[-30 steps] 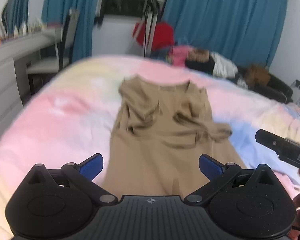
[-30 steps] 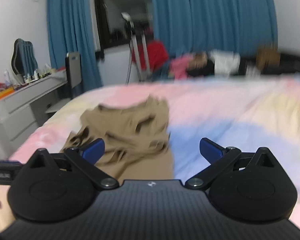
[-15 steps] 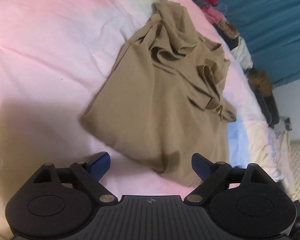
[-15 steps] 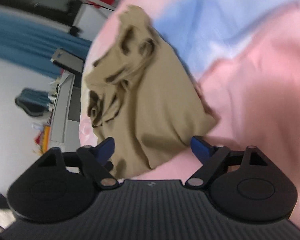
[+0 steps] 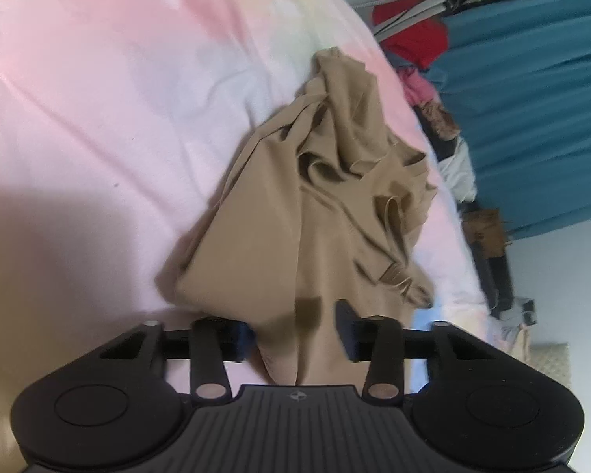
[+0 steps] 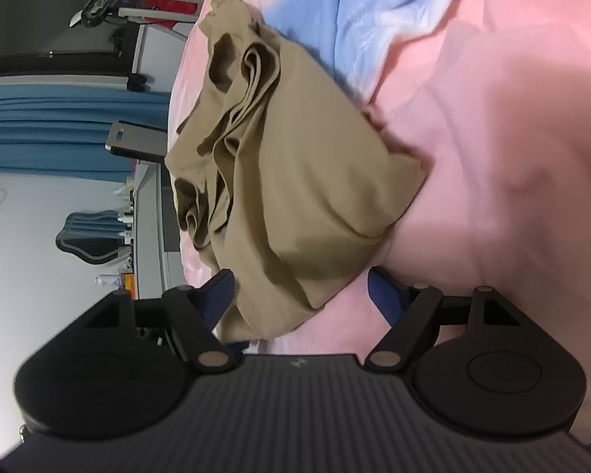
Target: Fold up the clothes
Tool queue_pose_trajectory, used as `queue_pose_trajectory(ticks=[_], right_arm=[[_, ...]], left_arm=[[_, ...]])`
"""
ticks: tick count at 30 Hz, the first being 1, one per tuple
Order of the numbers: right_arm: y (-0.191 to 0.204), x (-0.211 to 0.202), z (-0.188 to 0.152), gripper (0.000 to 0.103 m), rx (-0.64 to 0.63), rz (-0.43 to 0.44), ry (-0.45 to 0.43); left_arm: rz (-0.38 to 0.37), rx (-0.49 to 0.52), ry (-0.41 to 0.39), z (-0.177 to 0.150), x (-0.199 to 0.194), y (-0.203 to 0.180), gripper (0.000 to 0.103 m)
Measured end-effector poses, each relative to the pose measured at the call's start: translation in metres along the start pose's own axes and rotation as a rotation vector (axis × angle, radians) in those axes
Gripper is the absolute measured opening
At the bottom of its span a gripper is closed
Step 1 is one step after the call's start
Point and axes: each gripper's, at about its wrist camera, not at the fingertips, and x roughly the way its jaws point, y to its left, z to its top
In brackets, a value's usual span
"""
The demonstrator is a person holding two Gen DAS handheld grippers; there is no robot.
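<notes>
Pastel bedsheet [image 5: 78,98] lies bare beside tan shirt [image 5: 295,216] hem

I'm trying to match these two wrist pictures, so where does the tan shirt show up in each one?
Left wrist: tan shirt fills the centre, its near edge between the closing left gripper.
Right wrist: centre-left, near corner between the closing right gripper.
Shared landmark: red garment at the top of both.
</notes>
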Motion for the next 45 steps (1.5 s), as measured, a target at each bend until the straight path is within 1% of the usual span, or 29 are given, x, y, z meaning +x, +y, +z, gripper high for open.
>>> queue_pose_trajectory(ticks=[1, 2, 5, 7, 9, 11, 14, 18, 22, 24, 25, 26, 27, 28, 30, 33, 37, 40, 42, 45], right_arm=[[0.0, 0.001, 0.0, 0.078, -0.002, 0.006, -0.002], [-0.001, 0.002, 0.002, 0.078, 0.012, 0.019, -0.008], [-0.002, 0.003, 0.004, 0.078, 0.039, 0.073, -0.021], [0.002, 0.007, 0.003, 0.078, 0.034, 0.119, 0.01], [0.002, 0.013, 0.004, 0.081, 0.068, 0.168, 0.031], [0.0, 0.016, 0.007, 0.081, 0.101, 0.212, 0.029], [-0.004, 0.013, 0.015, 0.081, 0.126, 0.235, -0.011], [-0.013, 0.004, 0.021, 0.08, 0.173, 0.244, -0.08], [-0.015, -0.004, 0.025, 0.068, 0.151, 0.213, -0.148], [-0.016, -0.004, 0.027, 0.056, 0.145, 0.218, -0.155], [-0.017, -0.004, 0.028, 0.042, 0.142, 0.221, -0.158], [-0.014, -0.004, 0.028, 0.035, 0.116, 0.207, -0.162], [-0.011, -0.004, 0.027, 0.023, 0.09, 0.194, -0.165], [-0.009, -0.005, 0.026, 0.019, 0.07, 0.186, -0.165], [-0.003, -0.009, 0.025, 0.015, 0.032, 0.192, -0.181], [0.004, -0.017, 0.024, 0.013, -0.027, 0.202, -0.213], [0.015, -0.029, 0.022, 0.012, -0.094, 0.203, -0.241], [0.03, -0.043, 0.013, 0.012, -0.172, 0.191, -0.249], [0.041, -0.058, 0.007, 0.012, -0.218, 0.188, -0.255], [0.05, -0.082, -0.007, 0.012, -0.238, 0.201, -0.253]], left_arm=[[0.002, 0.012, -0.009, 0.001, 0.0, -0.002, 0.012], [0.004, 0.029, -0.018, 0.0, -0.001, -0.004, 0.013], [-0.002, 0.07, -0.045, 0.0, -0.005, -0.011, 0.01], [-0.028, 0.066, -0.061, 0.001, -0.011, -0.013, 0.009], [-0.06, 0.058, -0.079, 0.002, -0.017, -0.015, 0.009], [-0.099, 0.045, -0.096, 0.005, -0.025, -0.015, 0.009], [-0.134, 0.027, -0.103, 0.006, -0.031, -0.015, 0.008], [-0.137, 0.027, -0.11, 0.006, -0.033, -0.015, 0.008], [-0.129, 0.04, -0.11, 0.005, -0.034, -0.016, 0.008], [-0.122, 0.047, -0.113, 0.004, -0.035, -0.015, 0.008], [-0.118, 0.05, -0.115, 0.004, -0.037, -0.015, 0.008], [-0.114, 0.052, -0.116, 0.003, -0.037, -0.014, 0.008], [-0.11, 0.054, -0.117, 0.003, -0.038, -0.014, 0.008], [-0.108, 0.054, -0.118, 0.003, -0.039, -0.014, 0.008], [-0.105, 0.054, -0.121, 0.002, -0.041, -0.012, 0.008], [-0.118, 0.06, -0.119, 0.003, -0.044, -0.013, 0.008], [-0.136, 0.108, -0.146, 0.0, -0.06, -0.02, 0.008], [-0.149, 0.181, -0.194, -0.008, -0.082, -0.032, 0.008], [-0.161, 0.204, -0.21, -0.017, -0.098, -0.037, 0.008], [-0.173, 0.223, -0.221, -0.038, -0.126, -0.04, 0.008]])
